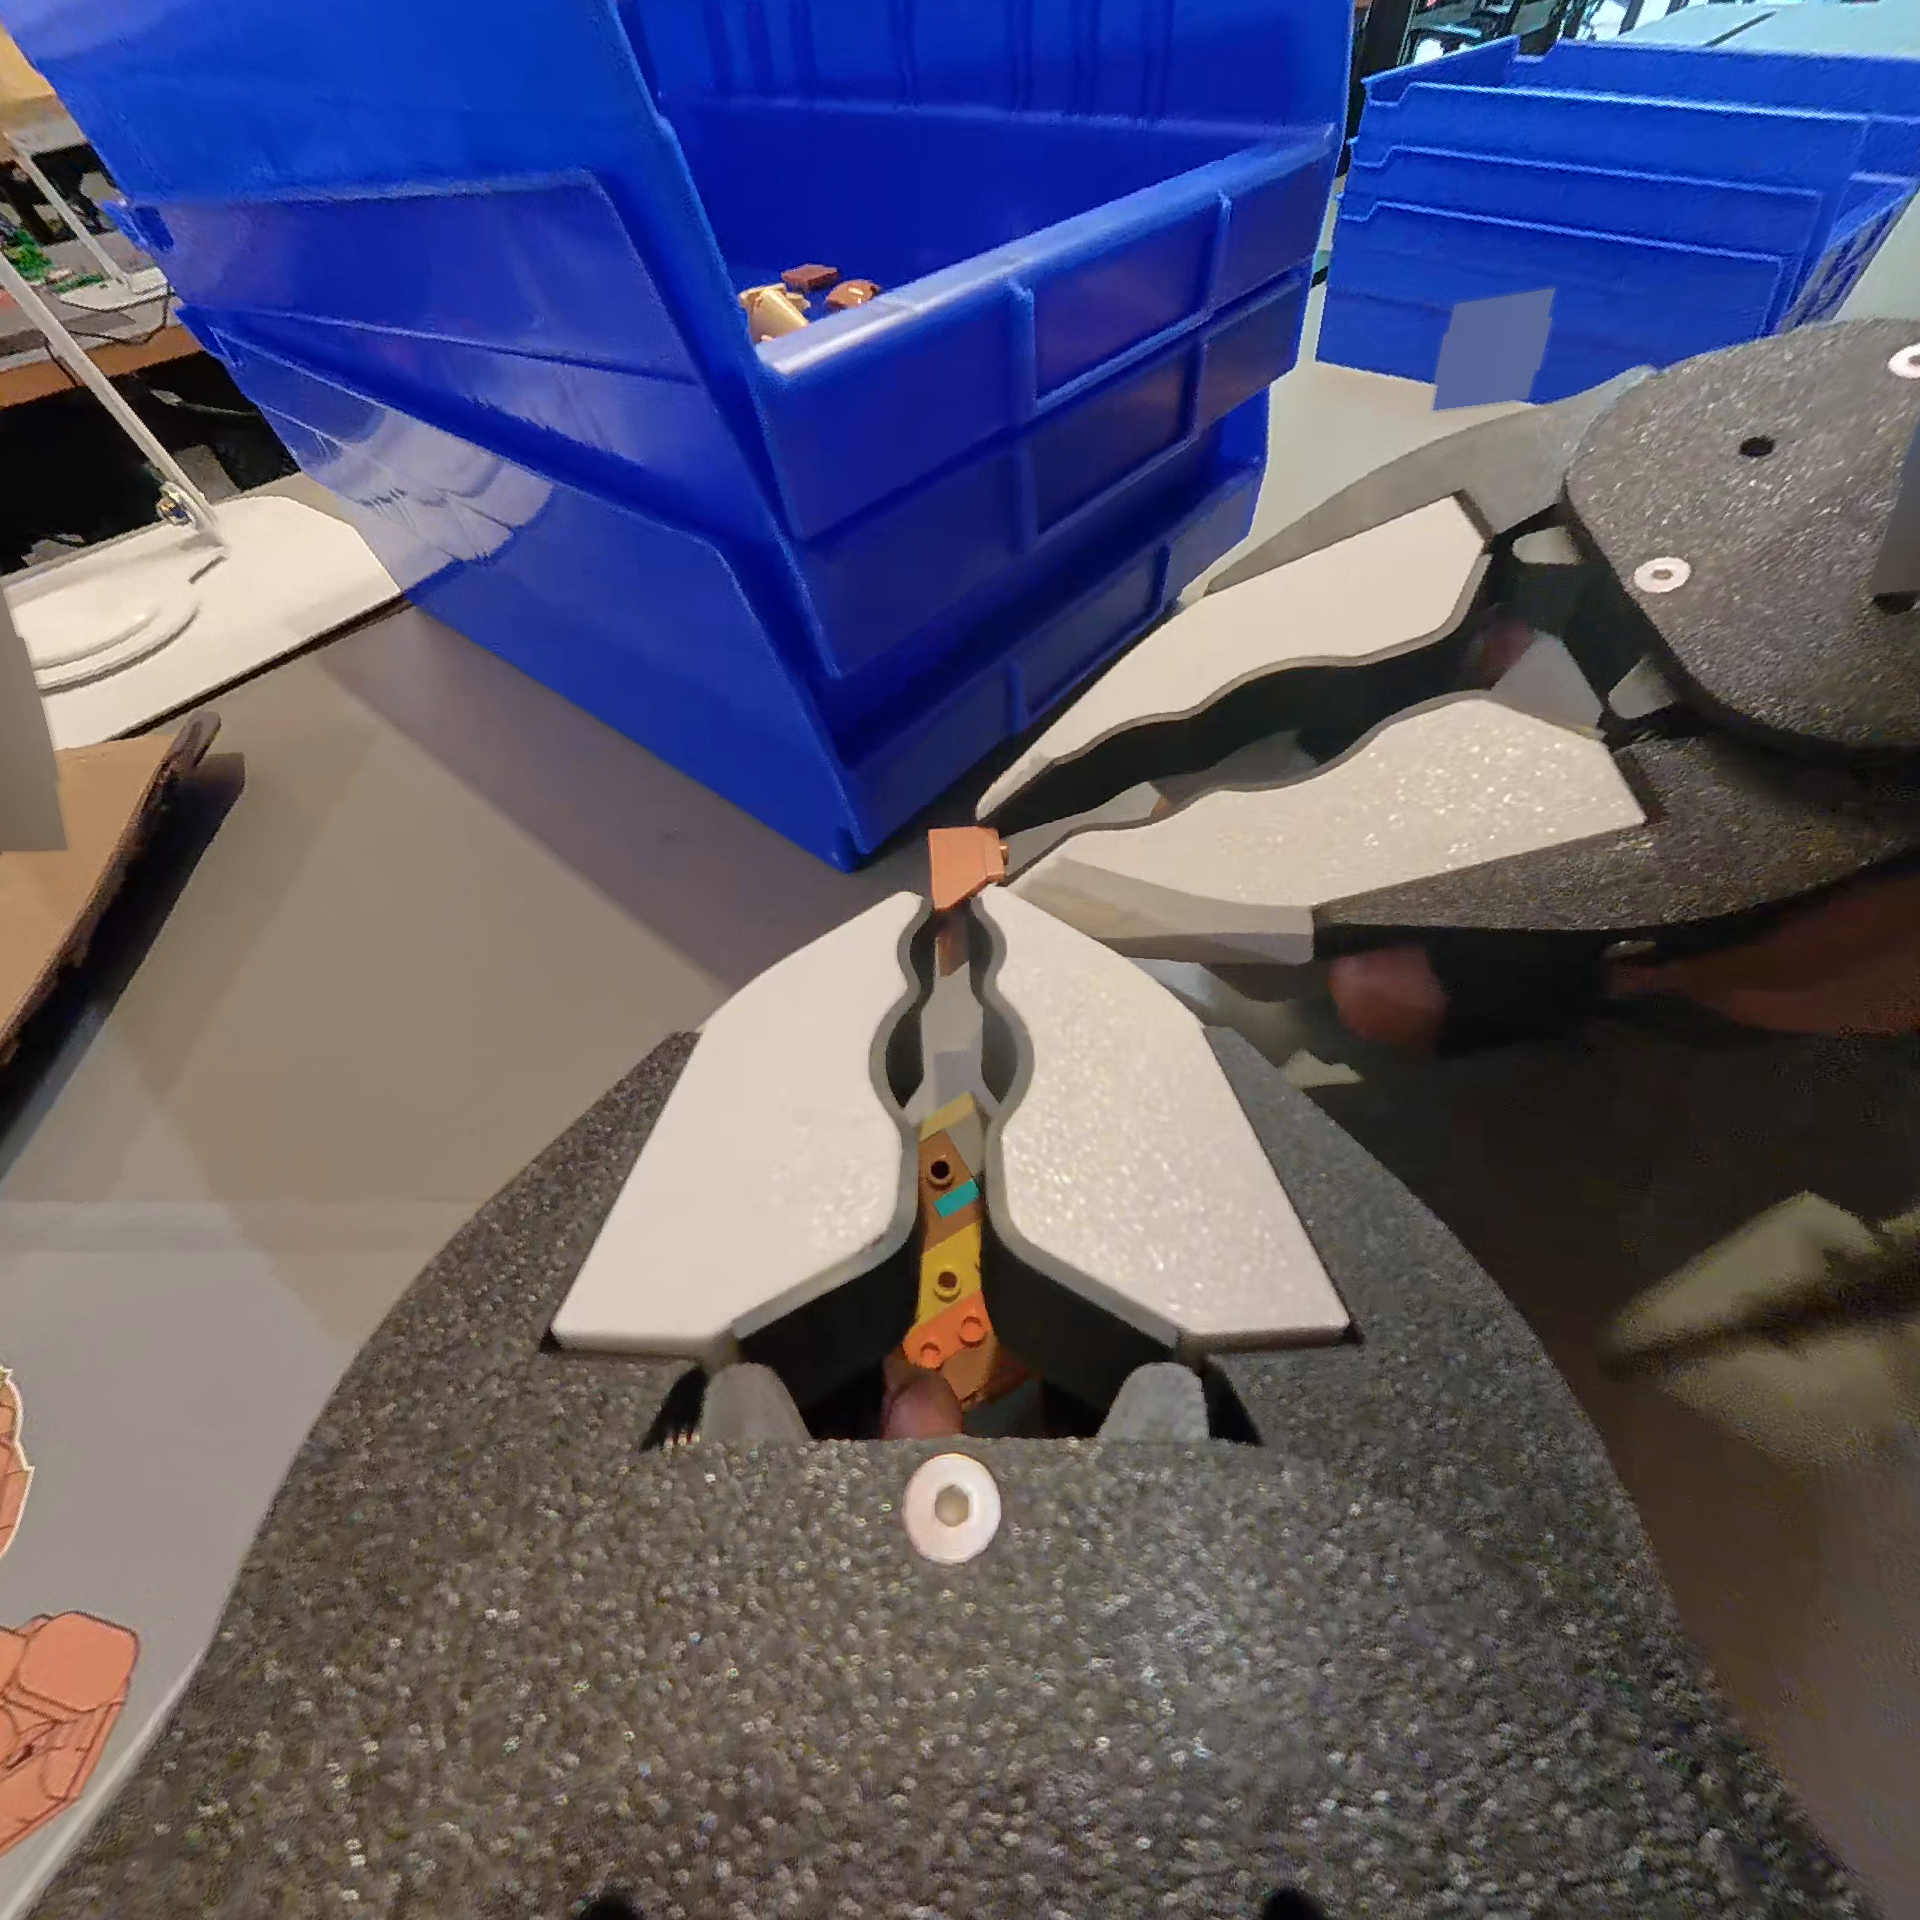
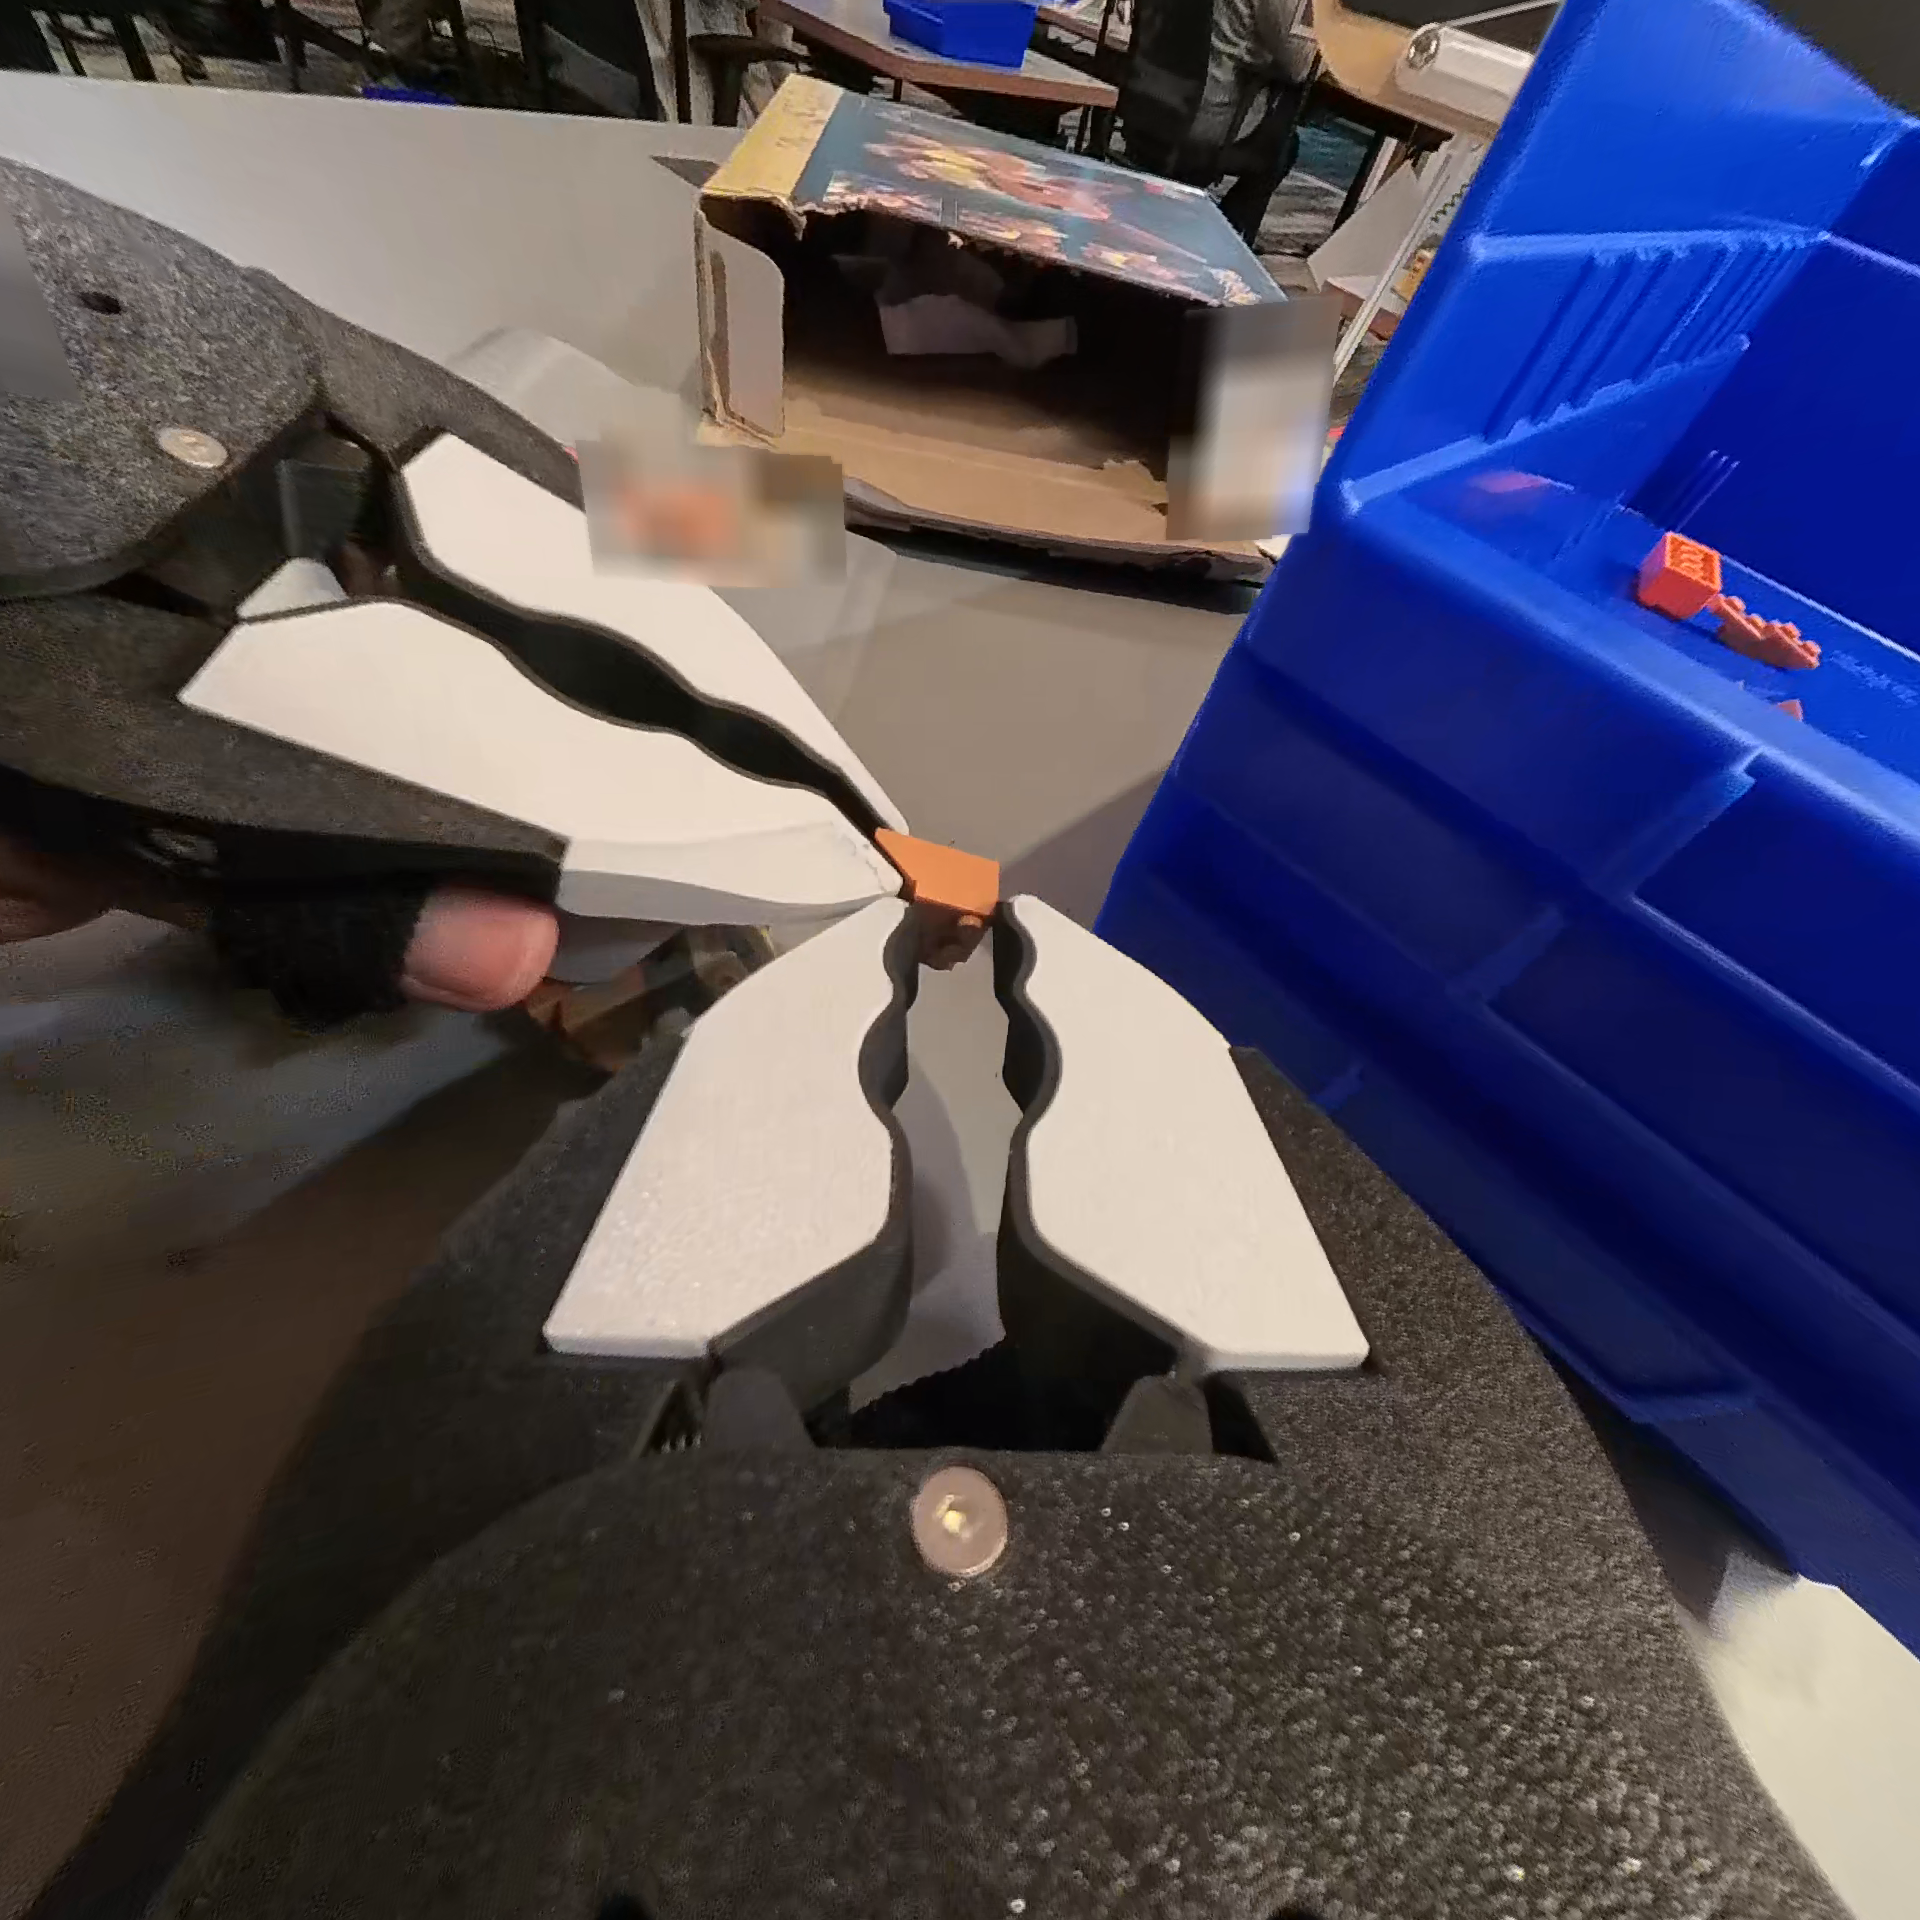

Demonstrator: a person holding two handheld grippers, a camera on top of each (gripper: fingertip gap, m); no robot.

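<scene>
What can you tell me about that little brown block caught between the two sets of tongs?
The small brown block is a toy building brick of smooth matte plastic, with a sloped face and a round stud on one side. It hangs above the grey table, in front of the stacked blue bins. The left tongs pinch a darker piece beneath it, and the right tongs meet it at their tips.

You are working at a grey table under even indoor light. Stacked blue bins stand ahead, with more blue bins further off. A torn cardboard box lies open on its side. Flat cardboard sits at the table's left edge. Behind, another table and chair legs, blurred.
</scene>
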